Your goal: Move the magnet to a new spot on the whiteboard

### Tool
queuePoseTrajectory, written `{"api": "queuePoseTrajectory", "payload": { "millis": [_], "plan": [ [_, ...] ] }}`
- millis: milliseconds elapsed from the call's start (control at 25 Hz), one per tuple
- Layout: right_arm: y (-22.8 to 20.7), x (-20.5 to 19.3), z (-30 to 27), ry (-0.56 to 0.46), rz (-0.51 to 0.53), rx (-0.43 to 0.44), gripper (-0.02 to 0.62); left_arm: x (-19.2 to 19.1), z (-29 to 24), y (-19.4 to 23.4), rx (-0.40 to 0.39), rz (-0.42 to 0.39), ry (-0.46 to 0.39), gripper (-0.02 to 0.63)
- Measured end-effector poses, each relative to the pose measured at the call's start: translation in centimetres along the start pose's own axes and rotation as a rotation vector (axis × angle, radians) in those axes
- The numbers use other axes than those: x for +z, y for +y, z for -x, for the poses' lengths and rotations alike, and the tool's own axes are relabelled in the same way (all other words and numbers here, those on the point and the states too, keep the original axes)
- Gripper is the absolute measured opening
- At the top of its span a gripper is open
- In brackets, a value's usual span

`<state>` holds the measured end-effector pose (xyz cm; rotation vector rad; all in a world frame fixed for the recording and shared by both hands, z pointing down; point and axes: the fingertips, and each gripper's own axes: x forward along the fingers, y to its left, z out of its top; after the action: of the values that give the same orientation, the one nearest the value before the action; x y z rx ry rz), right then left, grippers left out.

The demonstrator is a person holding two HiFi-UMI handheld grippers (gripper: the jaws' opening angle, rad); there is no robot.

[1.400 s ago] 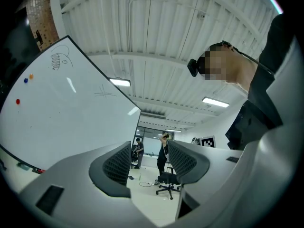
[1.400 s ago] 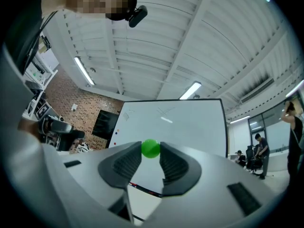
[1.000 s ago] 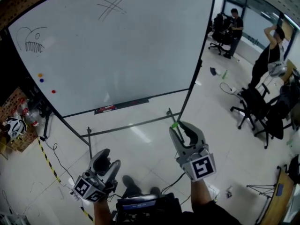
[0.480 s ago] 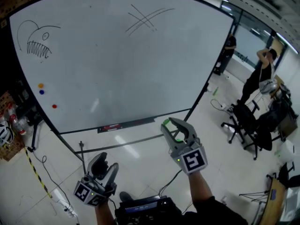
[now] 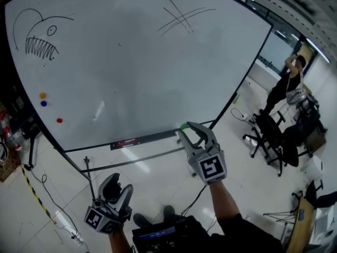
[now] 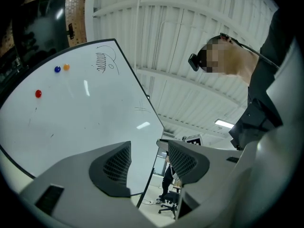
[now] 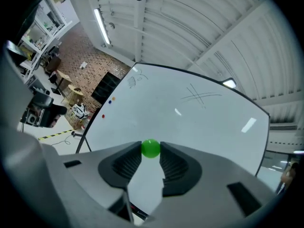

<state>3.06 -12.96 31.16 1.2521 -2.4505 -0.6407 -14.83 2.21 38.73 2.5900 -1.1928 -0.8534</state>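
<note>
Magnet [image 7: 151, 147] tight between right gripper [image 5: 187, 129] fingers; left gripper [image 6: 149, 158] fingers apart, empty; whiteboard [image 5: 131, 62] ahead

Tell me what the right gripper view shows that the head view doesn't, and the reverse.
Only the right gripper view: the right gripper clearly pinching the green magnet from both sides. Only the head view: the left gripper held low, the floor, and a person beside office chairs. Both: the whiteboard, its fish drawing, crossed lines, and an orange magnet, blue magnet and red magnet.
</note>
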Motion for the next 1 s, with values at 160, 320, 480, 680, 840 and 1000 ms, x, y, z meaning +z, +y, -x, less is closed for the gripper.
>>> {"api": "queuePoseTrajectory", "payload": {
  "millis": [160,320,480,680,840,1000],
  "plan": [
    [0.0,-0.2,-2.8,0.011,0.056,-0.016,0.149,0.4,0.7,0.5,0.029,-0.011,-0.014,0.238],
    [-1.0,-0.8,-6.5,0.024,0.126,-0.044,0.149,0.9,1.4,0.5,0.08,-0.045,-0.028,0.238],
    [-1.9,-2.3,-11.1,0.036,0.2,-0.068,0.149,1.4,1.8,0.8,0.145,-0.076,-0.047,0.238],
    [-2.6,-4.1,-16.6,0.084,0.315,-0.079,0.149,1.2,0.7,0.9,0.183,-0.118,-0.029,0.238],
    [-2.5,-5.2,-19.5,0.117,0.459,-0.116,0.149,0.8,0.3,0.8,0.21,-0.133,-0.018,0.238],
    [-2.5,-5.7,-21.5,0.137,0.527,-0.143,0.149,0.7,-0.5,1.3,0.247,-0.118,-0.019,0.238]
  ]
}}
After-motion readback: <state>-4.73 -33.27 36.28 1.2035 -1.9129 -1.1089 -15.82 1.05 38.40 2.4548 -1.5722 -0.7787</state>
